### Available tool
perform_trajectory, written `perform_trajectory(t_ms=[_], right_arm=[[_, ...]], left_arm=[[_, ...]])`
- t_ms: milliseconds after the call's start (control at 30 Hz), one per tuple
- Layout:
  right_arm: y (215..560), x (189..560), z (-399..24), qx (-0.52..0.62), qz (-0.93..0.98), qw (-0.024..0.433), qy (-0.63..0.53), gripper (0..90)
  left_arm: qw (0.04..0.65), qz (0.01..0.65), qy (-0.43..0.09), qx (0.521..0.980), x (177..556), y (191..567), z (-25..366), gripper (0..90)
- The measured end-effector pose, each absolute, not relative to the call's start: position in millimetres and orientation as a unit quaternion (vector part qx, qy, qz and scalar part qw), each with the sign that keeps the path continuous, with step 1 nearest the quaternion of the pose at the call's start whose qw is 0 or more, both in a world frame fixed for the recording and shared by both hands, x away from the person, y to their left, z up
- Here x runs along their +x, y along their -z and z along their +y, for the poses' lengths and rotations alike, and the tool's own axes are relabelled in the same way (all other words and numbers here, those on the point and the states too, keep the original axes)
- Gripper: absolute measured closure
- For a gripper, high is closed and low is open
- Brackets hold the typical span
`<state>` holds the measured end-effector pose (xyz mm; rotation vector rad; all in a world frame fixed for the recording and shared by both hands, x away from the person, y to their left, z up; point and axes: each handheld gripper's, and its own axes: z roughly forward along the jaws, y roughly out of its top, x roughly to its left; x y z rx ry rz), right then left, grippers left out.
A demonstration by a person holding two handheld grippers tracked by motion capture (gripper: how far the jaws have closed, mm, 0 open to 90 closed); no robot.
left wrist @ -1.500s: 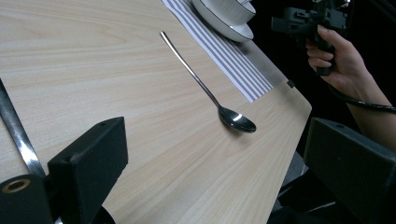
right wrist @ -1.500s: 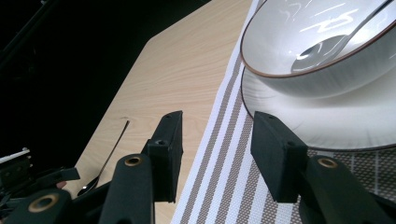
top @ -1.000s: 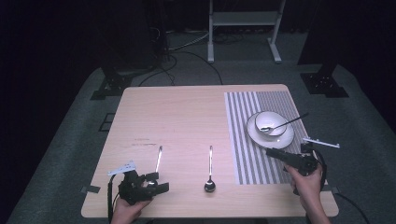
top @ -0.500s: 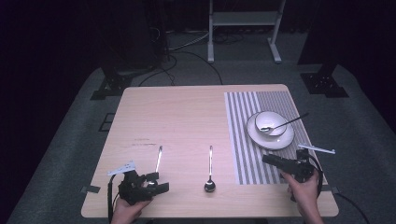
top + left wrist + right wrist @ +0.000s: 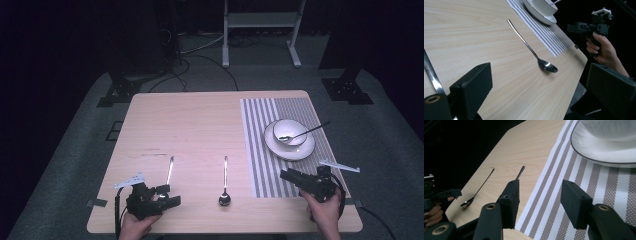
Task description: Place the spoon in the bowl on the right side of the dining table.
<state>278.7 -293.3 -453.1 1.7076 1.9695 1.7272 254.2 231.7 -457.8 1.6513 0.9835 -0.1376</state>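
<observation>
One spoon (image 5: 303,133) already lies in the white bowl (image 5: 290,131), which sits on a plate (image 5: 290,148) on the striped placemat (image 5: 260,150) by the table's (image 5: 200,115) right edge, its handle sticking out over the bowl's rim toward the far right corner. Two more spoons are left on the bare wood near the front edge: a middle spoon (image 5: 225,180) with its bowl end toward the person, just left of the placemat, and a left spoon (image 5: 170,172) closer to the front left corner. So the work looks about a third done, if the aim is to gather the spoons into the bowl. The right gripper (image 5: 287,175) hangs over the placemat's front edge, pointing toward the middle spoon; its jaws have just been opening, stand fairly wide and hold nothing. The left gripper (image 5: 172,200) rests near the front left corner, jaws spread wide and empty, with the left spoon's handle just beside one jaw in the left gripper view. Neither remaining spoon has been touched yet.
</observation>
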Motion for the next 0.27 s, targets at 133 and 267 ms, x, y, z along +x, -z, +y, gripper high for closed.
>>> perform_trajectory(t_ms=[133, 267], right_arm=[[458.6, 274.8, -294.8, 0.548, 0.621, 0.015, -0.56, 44.9], [463.8, 273.0, -295.6, 0.543, 0.617, 0.014, -0.57, 38.9]], left_arm=[[0.571, 0.42, 0.059, 0.703, 253.9, 458.2, 230.7, 4.9], [0.571, 0.416, 0.059, 0.705, 254.2, 458.2, 229.0, 5.0]])
